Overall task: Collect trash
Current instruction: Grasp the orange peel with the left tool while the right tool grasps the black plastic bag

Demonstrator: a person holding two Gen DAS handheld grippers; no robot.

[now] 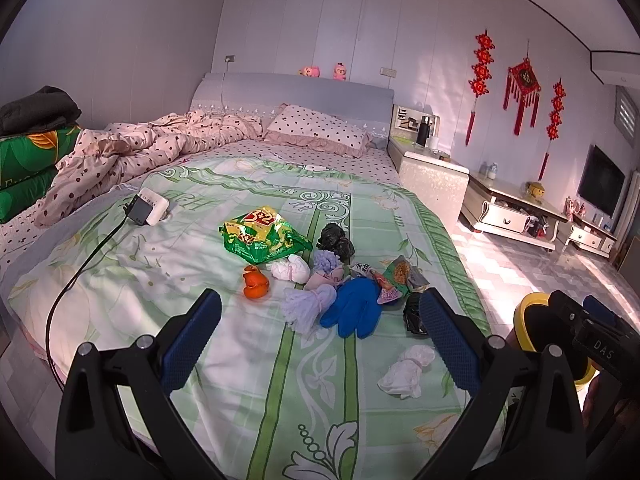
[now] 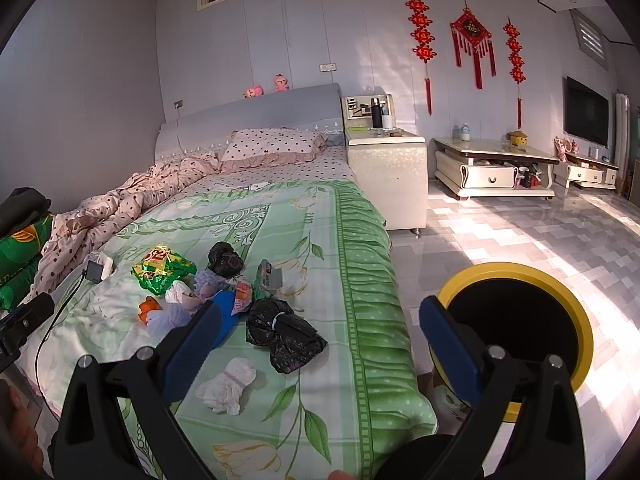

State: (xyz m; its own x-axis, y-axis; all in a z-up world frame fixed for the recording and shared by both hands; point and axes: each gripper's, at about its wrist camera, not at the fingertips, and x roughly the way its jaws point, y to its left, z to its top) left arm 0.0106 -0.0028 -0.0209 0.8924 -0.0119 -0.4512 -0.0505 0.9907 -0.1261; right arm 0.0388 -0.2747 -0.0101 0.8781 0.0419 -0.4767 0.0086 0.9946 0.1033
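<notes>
Both claws up front, spread wide, gripping nothing: left claw (image 1: pixel 320 320) over the bed's near end, right claw (image 2: pixel 320 334) straddling the bed's right edge.

Biggest by far, the bed (image 1: pixel 256 408), under a green floral cover, rumpled pink dotted quilt (image 1: pixel 132 152) shoved to the left, matching pillow (image 1: pixel 316 128) against the grey headboard. Tiled floor (image 2: pixel 520 224) on the right, sunlit and wide open out to the low TV cabinet (image 2: pixel 492 164); nightstand (image 2: pixel 386 168) tight against the bed's far right corner.

Yellow-rimmed trash bin (image 2: pixel 516 320) on the floor just beside the bed's right edge, mouth open, dark inside.

Trash heaped mid-bed: green snack bag (image 1: pixel 262 238), blue glove (image 1: pixel 354 308), black plastic bag (image 2: pixel 284 334) near the right edge, another black wad (image 1: pixel 335 240) farther back, white tissue bundle (image 1: pixel 404 372) alone nearest the claws, orange peel (image 1: pixel 255 282) on the pile's left. Smaller wrappers and pale bundles mixed in between.

Charger block (image 1: pixel 146 210) off to the left, cable trailing over the bed's left edge.
</notes>
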